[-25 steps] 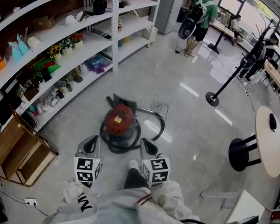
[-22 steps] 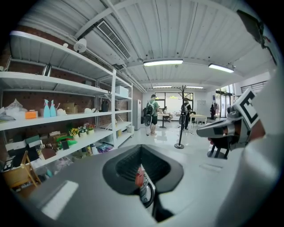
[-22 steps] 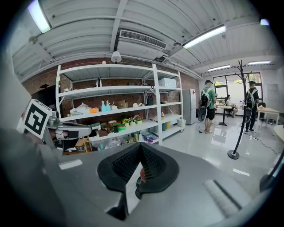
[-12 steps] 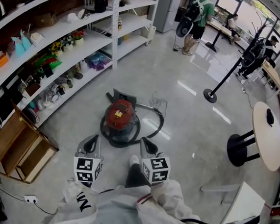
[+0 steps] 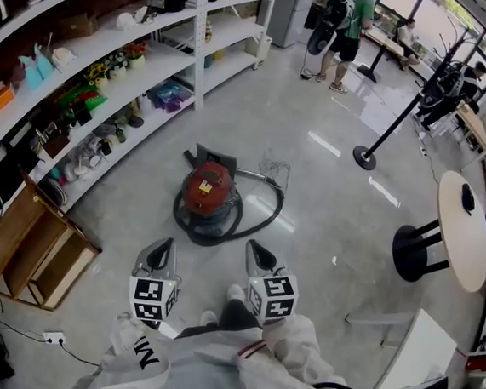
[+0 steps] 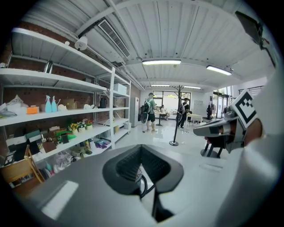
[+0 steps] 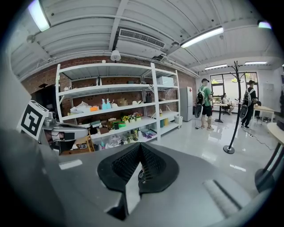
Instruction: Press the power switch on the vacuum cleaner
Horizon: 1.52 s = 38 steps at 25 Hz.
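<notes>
Most of the head view is pale, glossy floor (image 5: 337,198). Long white shelving (image 5: 111,53) runs along the upper left of the frame, crowded with small goods. A round worktop (image 5: 462,240) on a black pedestal stands at the right edge, and an open wooden crate (image 5: 28,250) lies at the lower left. A person in a green top (image 5: 352,16) stands at the top of the frame, with a black coat stand (image 5: 395,127) to the right of them.

Just left of the frame's centre, the red vacuum cleaner (image 5: 207,190) sits on the floor with its black hose (image 5: 262,217) looped round it.

Below it, and well apart from it, the left hand-held gripper (image 5: 164,244) and the right hand-held gripper (image 5: 252,247) are held side by side, both pointing up the frame towards the vacuum. In the left gripper view the jaws meet at their tips with nothing between them. The right gripper view shows the same: jaws closed tip to tip and empty.
</notes>
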### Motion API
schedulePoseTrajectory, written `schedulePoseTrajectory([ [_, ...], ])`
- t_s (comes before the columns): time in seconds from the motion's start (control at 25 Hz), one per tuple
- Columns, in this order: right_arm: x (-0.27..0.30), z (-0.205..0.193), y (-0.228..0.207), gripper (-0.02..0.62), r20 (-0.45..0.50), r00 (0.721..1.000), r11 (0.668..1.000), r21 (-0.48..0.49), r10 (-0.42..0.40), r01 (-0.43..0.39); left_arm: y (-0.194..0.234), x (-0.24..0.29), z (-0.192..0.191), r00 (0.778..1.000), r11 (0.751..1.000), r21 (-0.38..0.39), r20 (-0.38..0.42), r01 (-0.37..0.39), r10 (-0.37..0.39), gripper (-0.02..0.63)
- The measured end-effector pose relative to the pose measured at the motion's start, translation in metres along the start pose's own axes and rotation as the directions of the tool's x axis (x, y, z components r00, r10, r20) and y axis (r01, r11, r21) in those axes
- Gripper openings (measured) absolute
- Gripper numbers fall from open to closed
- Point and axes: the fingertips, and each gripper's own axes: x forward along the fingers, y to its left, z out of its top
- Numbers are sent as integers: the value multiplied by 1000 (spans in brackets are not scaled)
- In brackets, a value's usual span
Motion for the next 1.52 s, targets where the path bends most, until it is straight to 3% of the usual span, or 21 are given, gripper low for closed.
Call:
schedulePoseTrajectory([
  [0.44, -13, -16, -4, 0, -29, 1000, 1000, 12, -10, 11, -19, -3, 4, 1000, 1000, 19, -10, 25, -24, 0],
  [0.84, -17, -11, -15, 0, -32, 999, 999, 20, 26, -25, -34, 1, 9, 1000, 1000, 4, -5, -3, 3, 0],
  [1.52, -21, 16, -36, 0, 52, 996, 997, -12, 72, -71, -51, 10, 32, 997, 998, 29, 44, -59, 58, 0],
])
